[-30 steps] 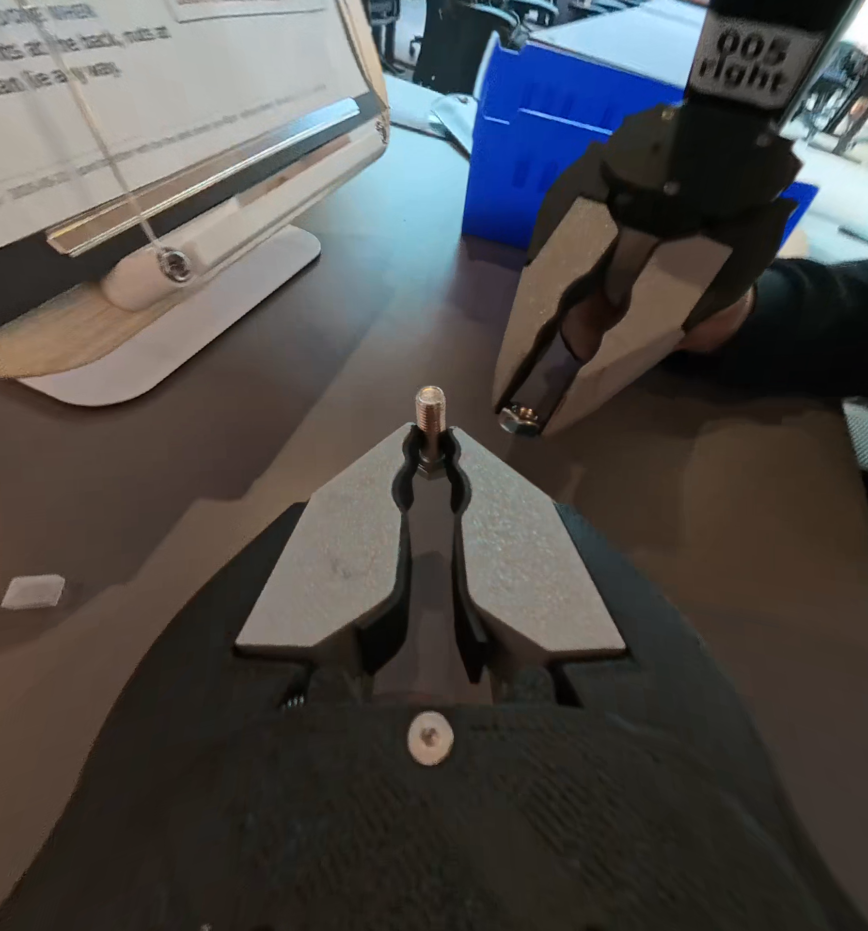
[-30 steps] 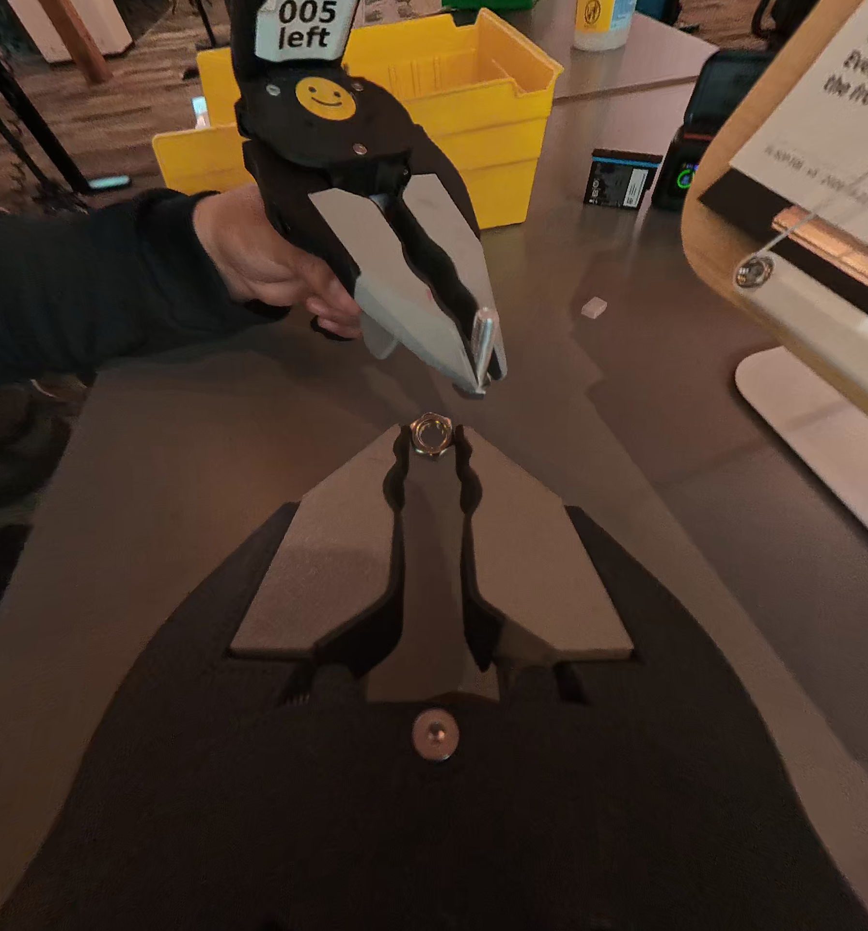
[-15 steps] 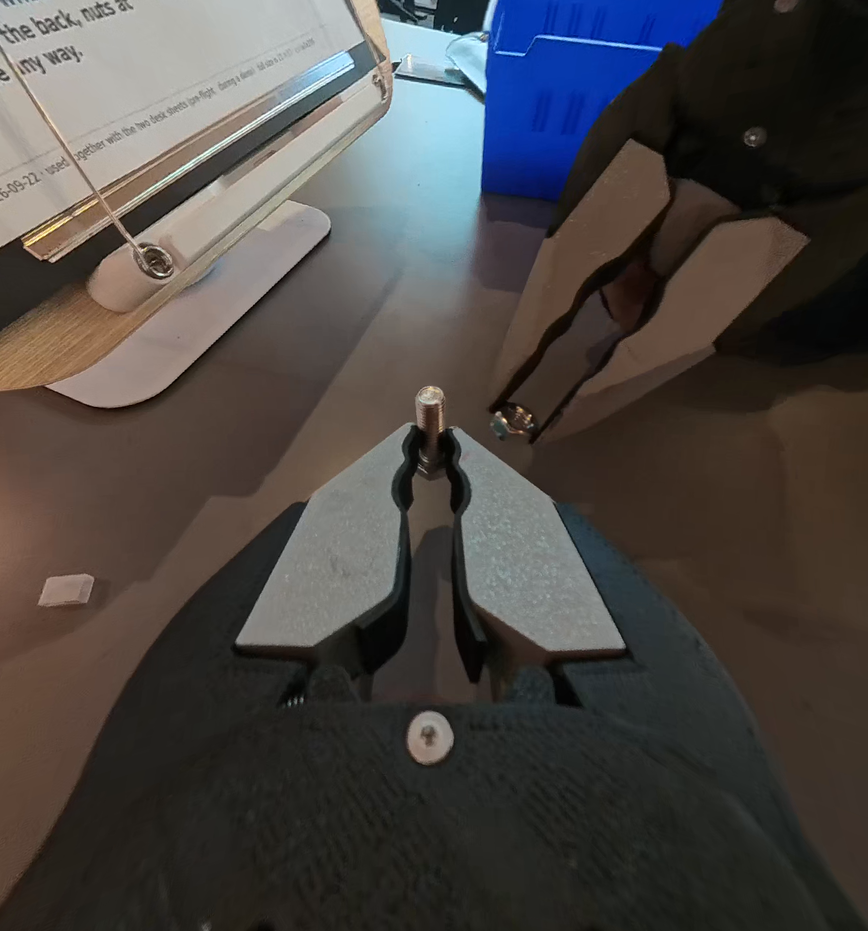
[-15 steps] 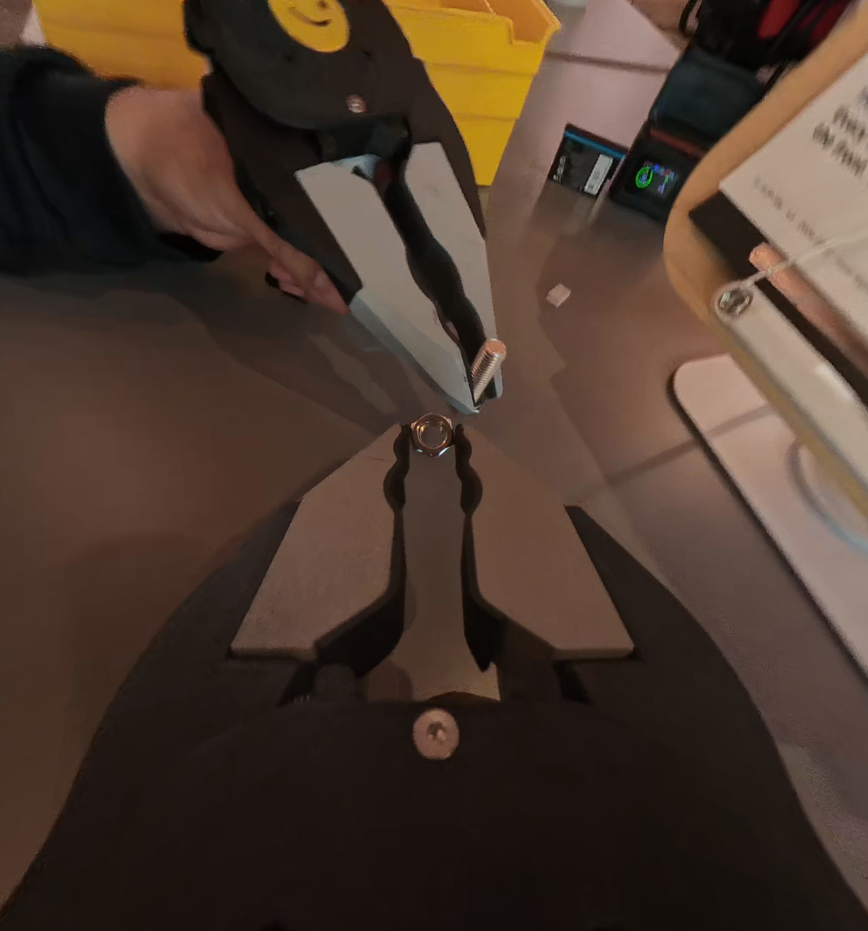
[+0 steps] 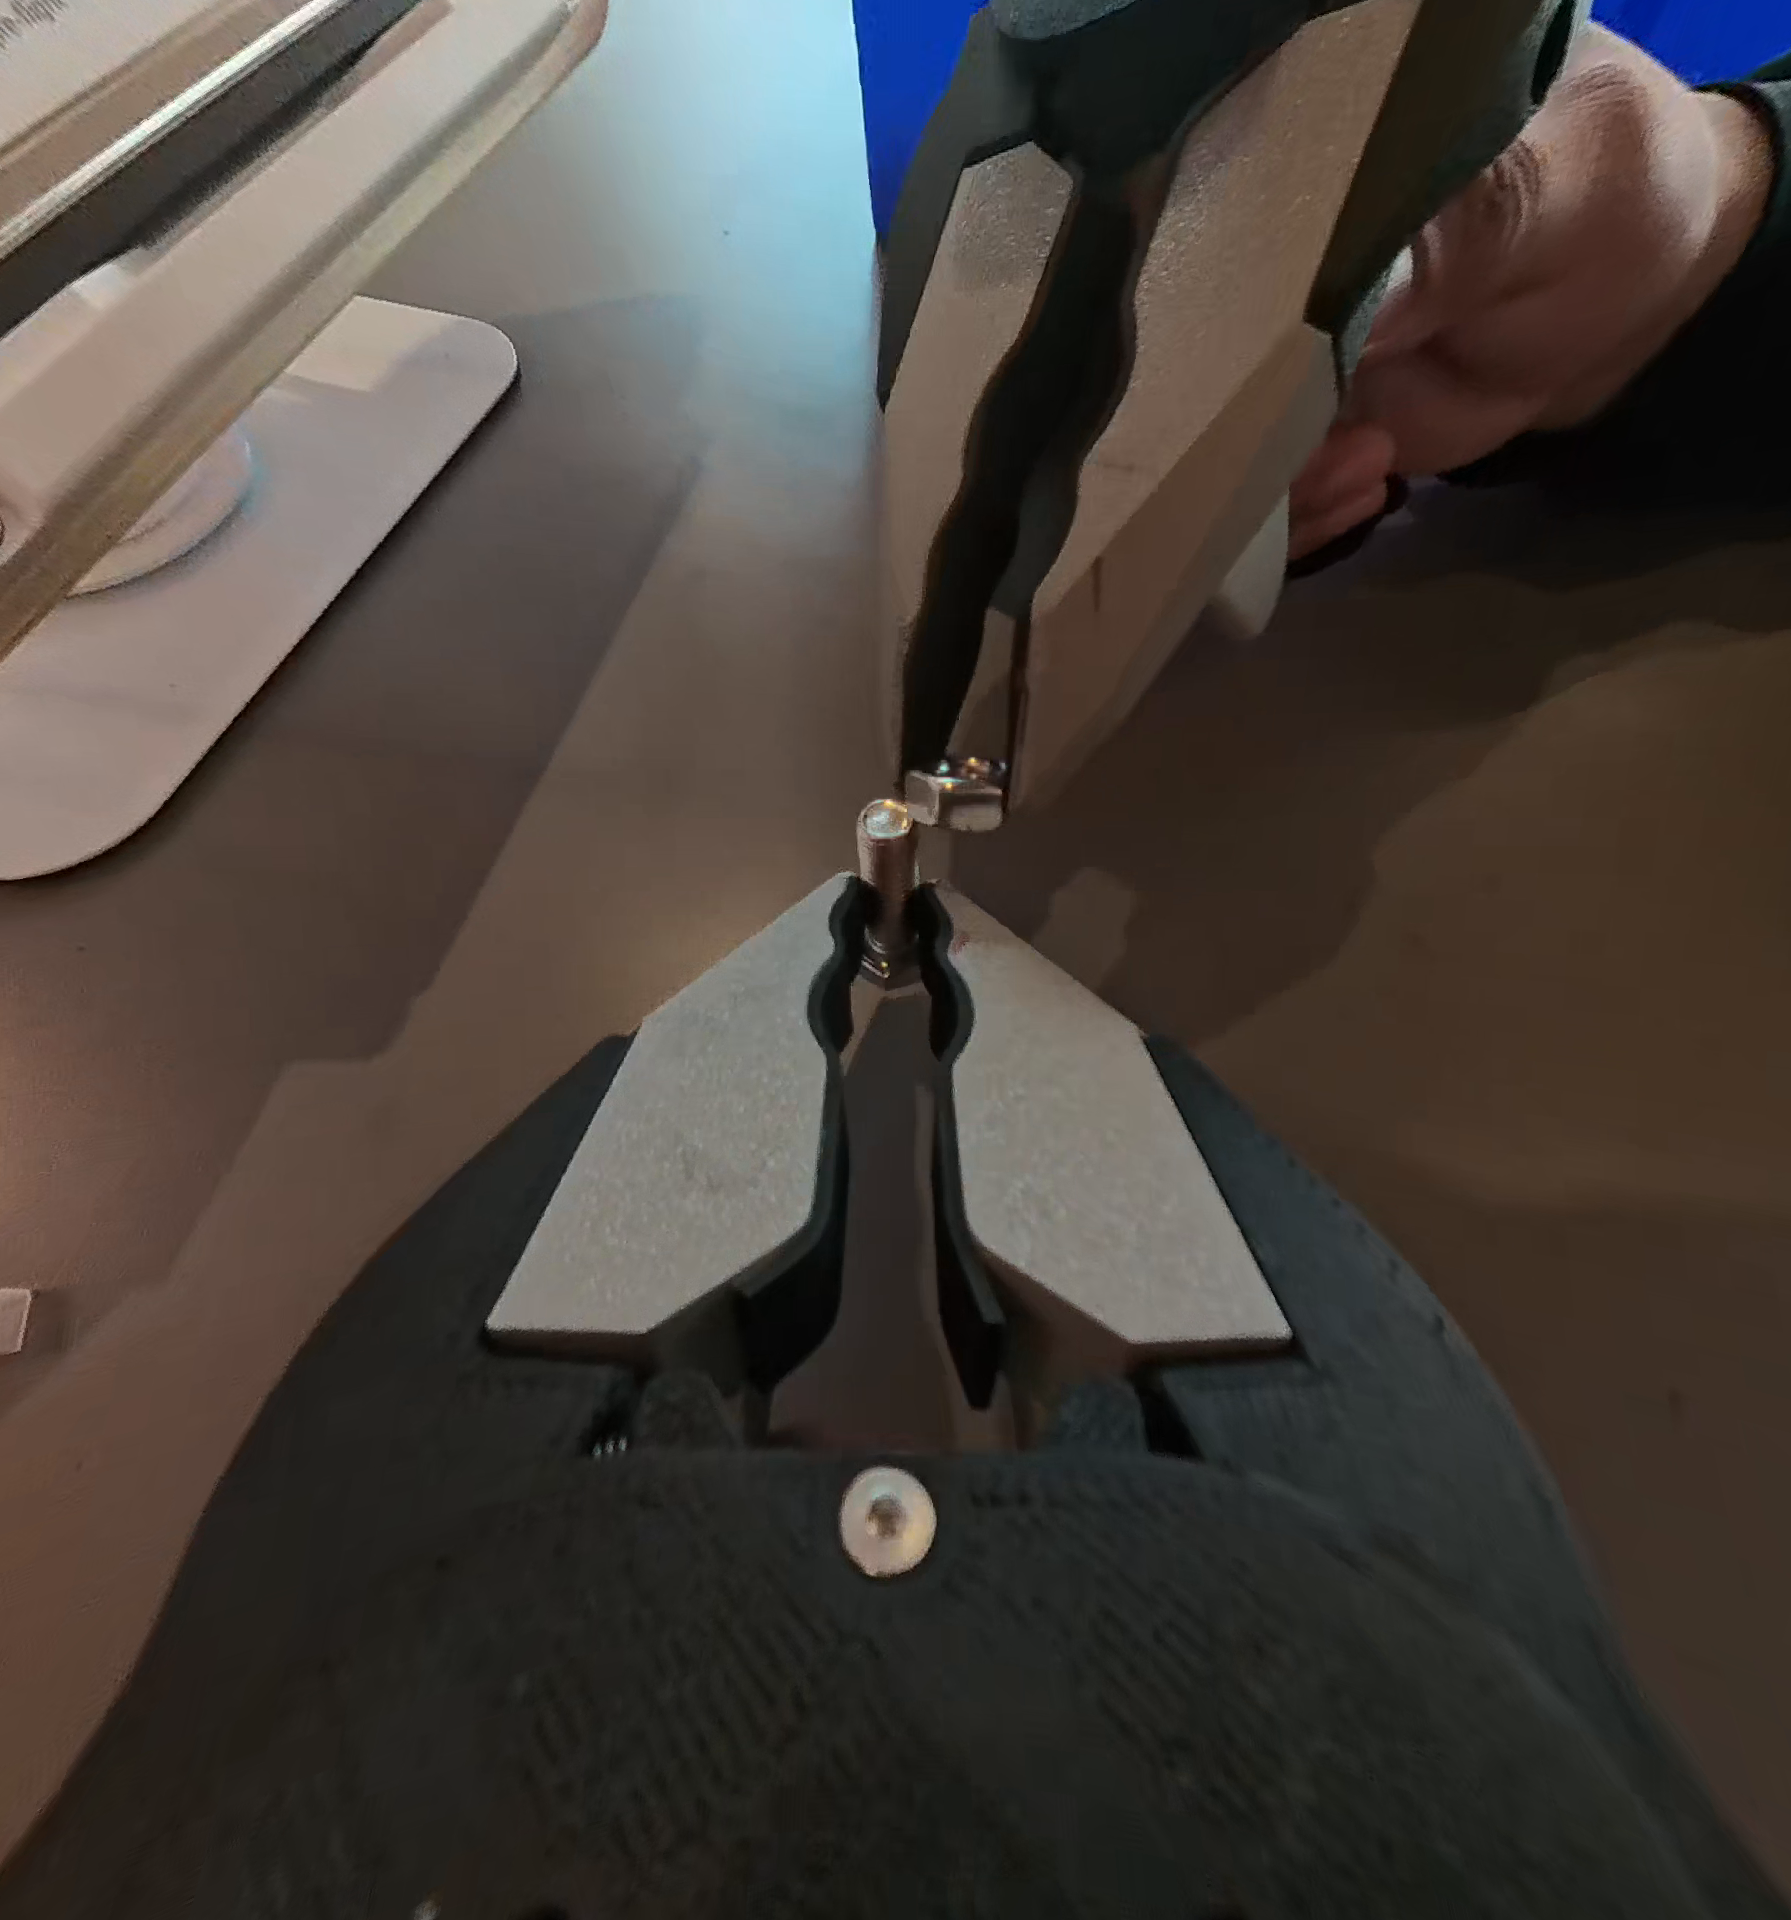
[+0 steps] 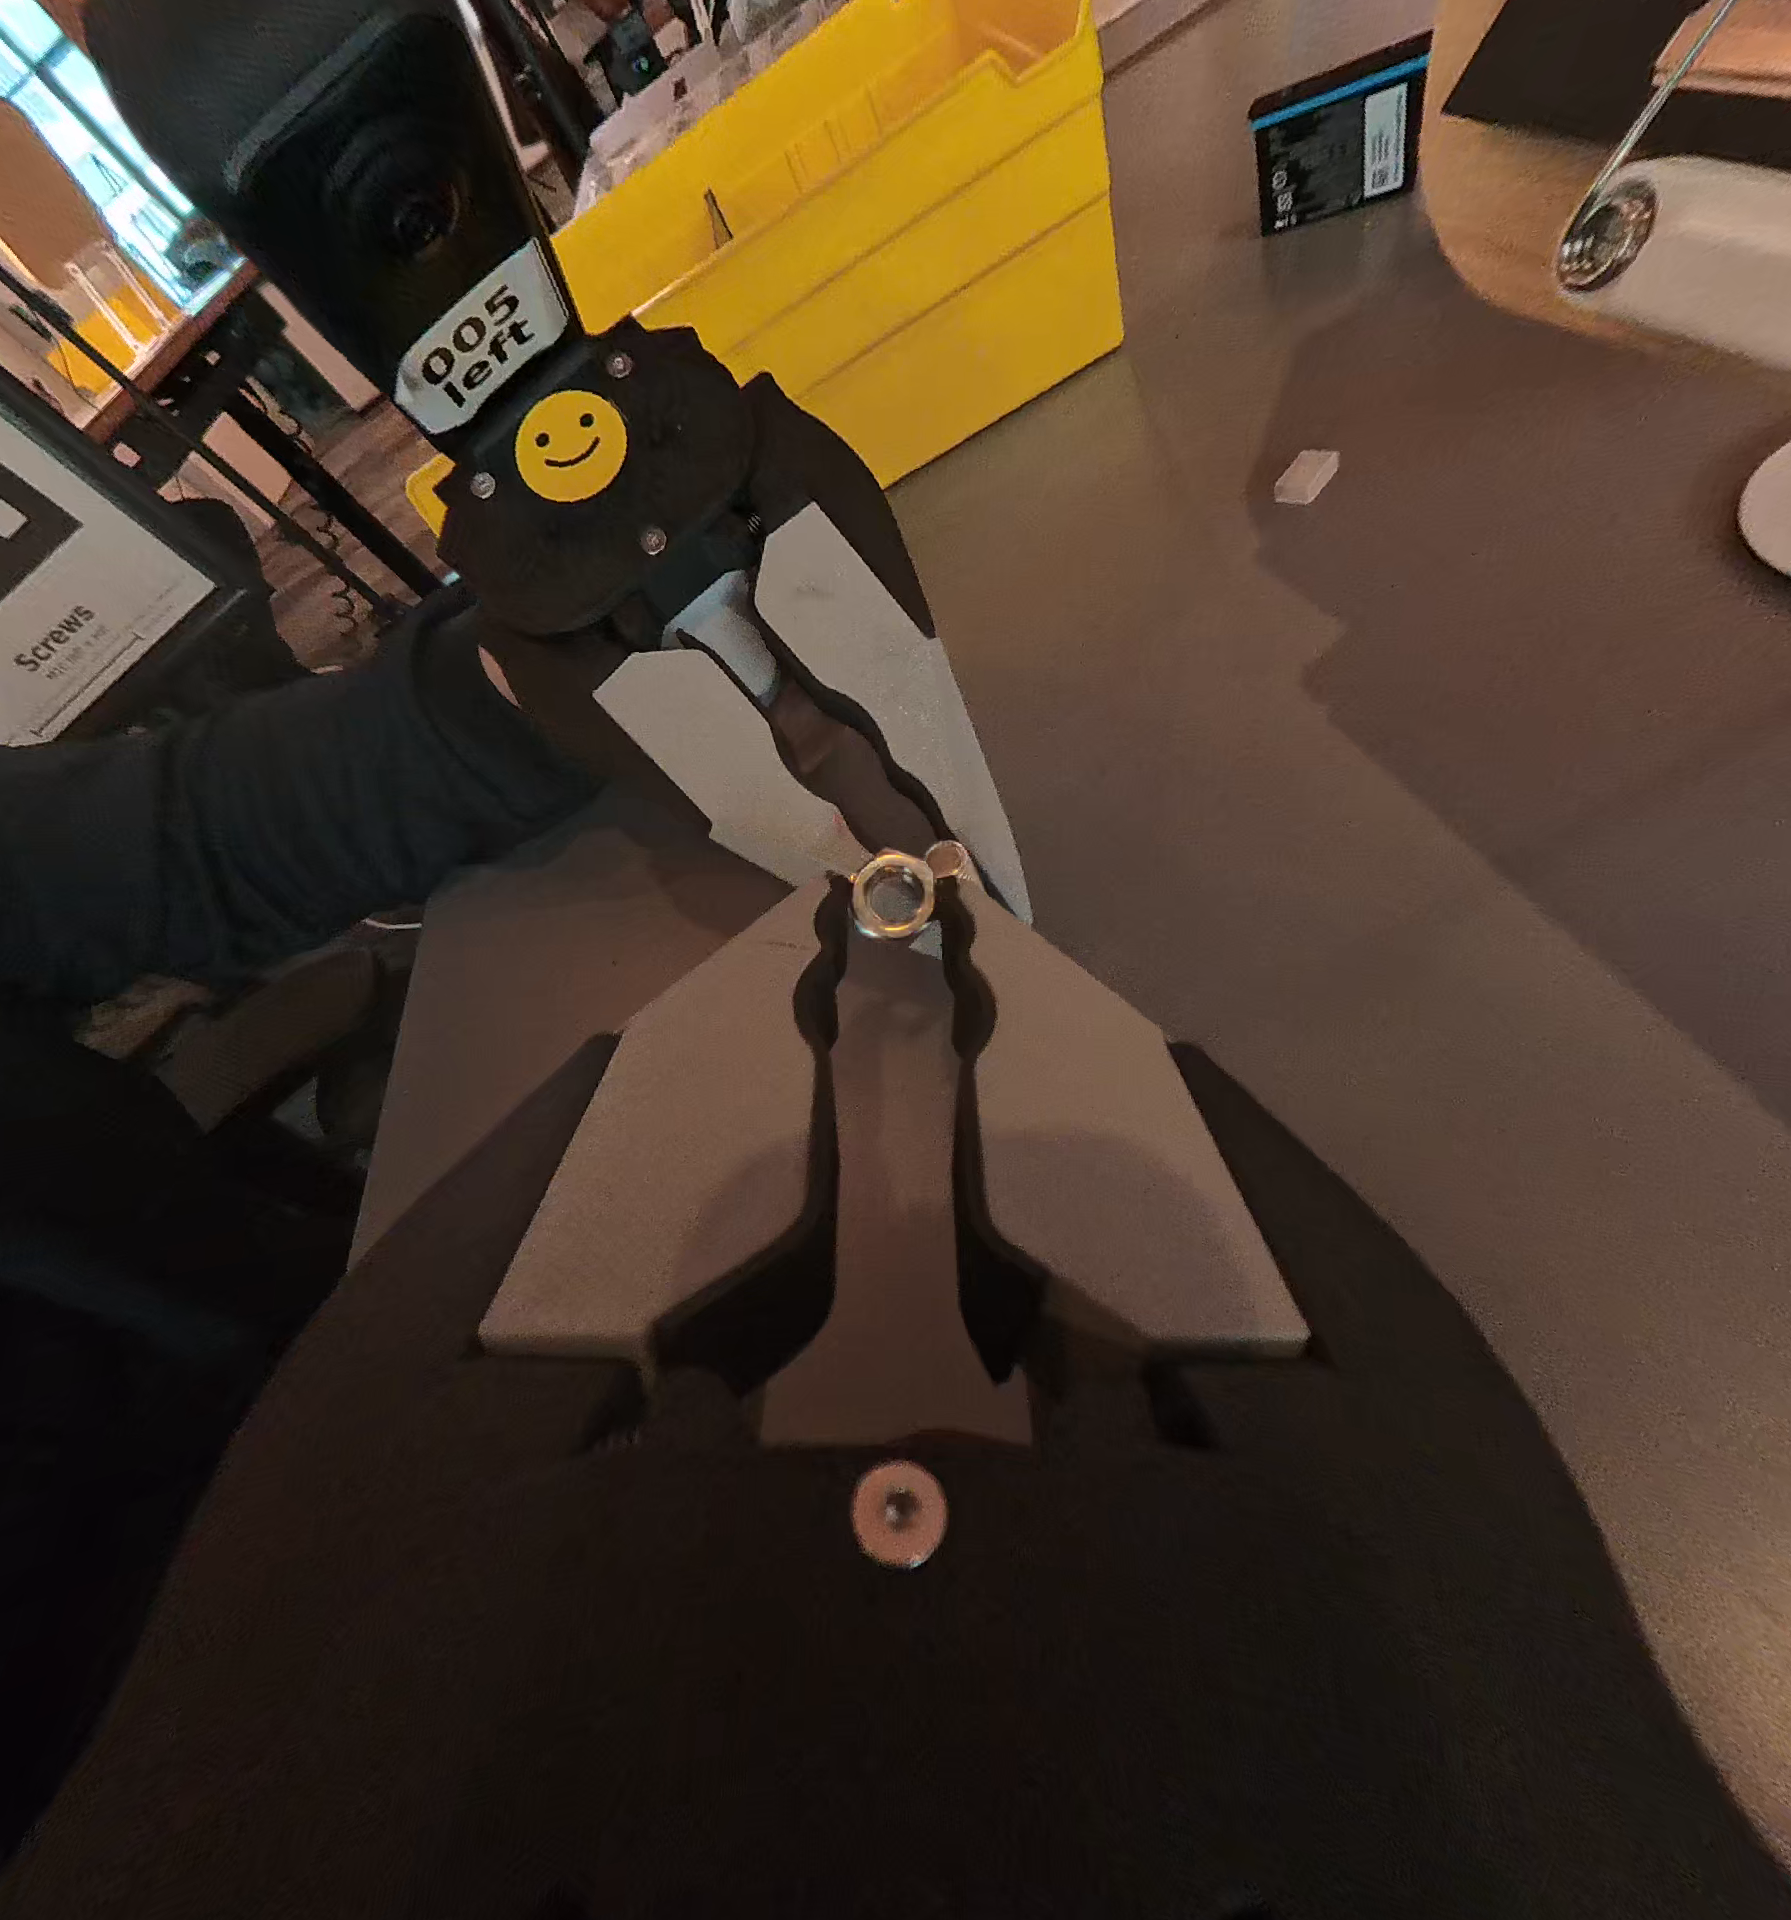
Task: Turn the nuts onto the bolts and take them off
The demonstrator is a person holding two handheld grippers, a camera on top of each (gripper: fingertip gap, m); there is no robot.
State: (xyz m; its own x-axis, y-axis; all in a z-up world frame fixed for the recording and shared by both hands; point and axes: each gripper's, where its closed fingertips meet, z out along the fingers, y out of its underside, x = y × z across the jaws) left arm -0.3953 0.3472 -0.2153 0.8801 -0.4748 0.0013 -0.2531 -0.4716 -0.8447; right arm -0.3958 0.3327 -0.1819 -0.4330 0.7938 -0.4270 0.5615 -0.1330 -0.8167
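Two close wrist views along own fingers [image 5: 725,1122], facing each other, sharing bolt [image 5: 886,862] and nut [image 6: 893,902]

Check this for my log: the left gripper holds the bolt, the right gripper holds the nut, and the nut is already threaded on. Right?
Not quite. In the left wrist view the nut sits beside the bolt tip, not yet threaded on. The left gripper and right gripper hold them as stated.

worktop and the items resting on it.
a dark brown matte worktop [image 6: 1493,935] carries a yellow bin [image 6: 870,260] at its far side, a small dark box with a label [image 6: 1338,135] standing beside the bin, a small white block [image 6: 1306,476] lying apart, a stand's flat white base [image 5: 174,582], and a blue bin [image 5: 912,83] near the opposite edge.
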